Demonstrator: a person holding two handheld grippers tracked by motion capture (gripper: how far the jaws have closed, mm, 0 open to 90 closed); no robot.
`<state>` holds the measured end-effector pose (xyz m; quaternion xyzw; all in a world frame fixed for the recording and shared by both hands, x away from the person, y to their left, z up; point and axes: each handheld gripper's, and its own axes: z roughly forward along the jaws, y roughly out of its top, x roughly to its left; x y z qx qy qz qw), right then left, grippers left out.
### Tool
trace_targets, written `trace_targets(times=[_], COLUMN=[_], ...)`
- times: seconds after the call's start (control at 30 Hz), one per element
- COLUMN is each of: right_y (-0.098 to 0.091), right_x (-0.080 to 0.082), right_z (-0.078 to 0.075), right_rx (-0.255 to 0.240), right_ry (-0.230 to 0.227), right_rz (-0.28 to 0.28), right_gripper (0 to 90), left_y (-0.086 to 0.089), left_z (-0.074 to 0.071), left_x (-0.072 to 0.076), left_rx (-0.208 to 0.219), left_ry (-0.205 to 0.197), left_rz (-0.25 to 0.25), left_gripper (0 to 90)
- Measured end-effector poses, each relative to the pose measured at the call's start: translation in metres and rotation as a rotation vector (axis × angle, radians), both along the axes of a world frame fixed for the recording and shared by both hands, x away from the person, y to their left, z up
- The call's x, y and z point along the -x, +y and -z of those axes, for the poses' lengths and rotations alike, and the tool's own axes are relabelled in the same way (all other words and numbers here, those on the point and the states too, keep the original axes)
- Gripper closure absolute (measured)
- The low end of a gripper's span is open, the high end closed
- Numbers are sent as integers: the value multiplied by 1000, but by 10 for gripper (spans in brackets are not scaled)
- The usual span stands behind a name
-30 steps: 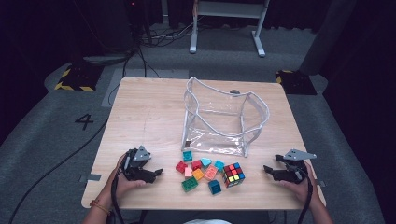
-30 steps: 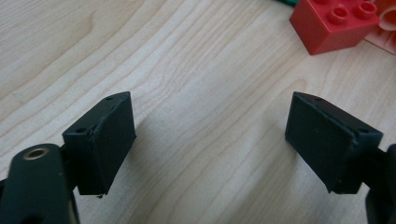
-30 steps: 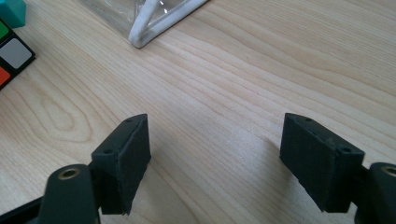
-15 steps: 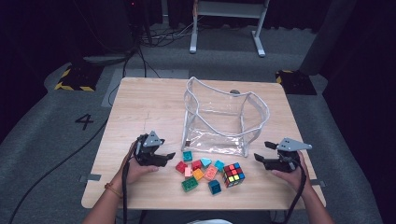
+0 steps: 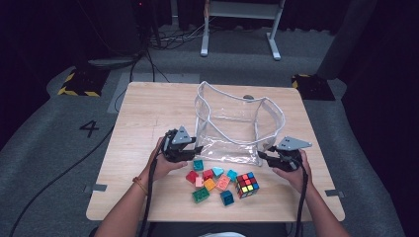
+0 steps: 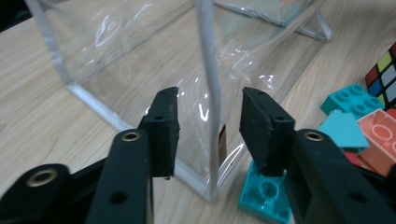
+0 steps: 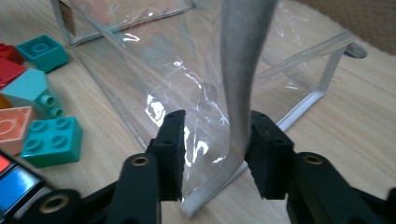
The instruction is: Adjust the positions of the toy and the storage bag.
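Wooden table (image 5: pixel 148 113) takes up the middle of the high view, on grey floor with a white stand (image 5: pixel 242 29) at the top. A clear bag (image 5: pixel 237 123) with white trim stands open-topped at frame centre. Through its walls just the tabletop shows. Everything else lies outside it, toward the bottom edge. A colour cube (image 5: pixel 247 184) sits lower right of centre. Just left of it is a loose heap of bricks (image 5: pixel 212 183), red, orange, pink, teal and green.

The left gripper (image 5: pixel 197 149) is at the bag's lower left corner, the right gripper (image 5: pixel 262 157) at its lower right corner. The heap lies between the two hands, near both.

In the left gripper view the jaws stand narrowly apart. The corner seam runs up between them and touches neither pad, and a teal brick (image 6: pixel 266 196) lies under the right-hand jaw. In the right gripper view the jaws have just been closing. They show a narrow gap, with the bag's trim between them, against the right-hand pad.
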<state>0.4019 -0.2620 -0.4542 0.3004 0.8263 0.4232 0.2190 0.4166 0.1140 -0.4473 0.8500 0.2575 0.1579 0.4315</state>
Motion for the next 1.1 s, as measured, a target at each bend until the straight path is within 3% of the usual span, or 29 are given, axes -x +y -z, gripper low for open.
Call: trace_targets(times=[0.03, 0.07, 0.1, 0.13, 0.3, 0.47, 0.6, 0.67, 0.9, 1.0, 1.1], right_y=[0, 1, 1, 0, -2, 5, 13, 14, 8, 1, -1], right_x=[0, 0, 0, 0, 6, 8, 13, 15, 16, 15, 16], right_z=[0, 0, 0, 0, -1, -2, -2, -2, -1, 1, 1], right_rx=[0, 15, 15, 8, 30, 29, 39, 39, 38, 26, 10], right_ry=[0, -14, -14, -28, -56, -62, -69, -66, -62, -59, -52], right_rz=[0, 1, 1, 2, -7, -55, -83, -92, -69, -51, -44], right_gripper=[658, 742, 742, 801, 867, 868, 869, 869, 867, 849, 827], left_y=[0, -5, -5, -7, -3, 11, 21, 21, 14, 8, 7], left_z=[0, -1, -1, -1, -2, -2, -2, -1, -1, 1, 0], left_x=[0, -1, -1, -3, -4, 2, 10, 13, 13, 12, 13], left_rx=[0, -9, -9, -13, -21, -1, -17, -6, -3, 19, 5], left_ry=[0, -27, -27, -25, -20, 2, 1, 1, -6, 16, 10], left_rz=[0, -10, -10, -7, -1, -2, 21, 14, 23, 50, 43], left_gripper=[700, 742, 787, 813, 857, 860, 861, 859, 859, 855, 775])
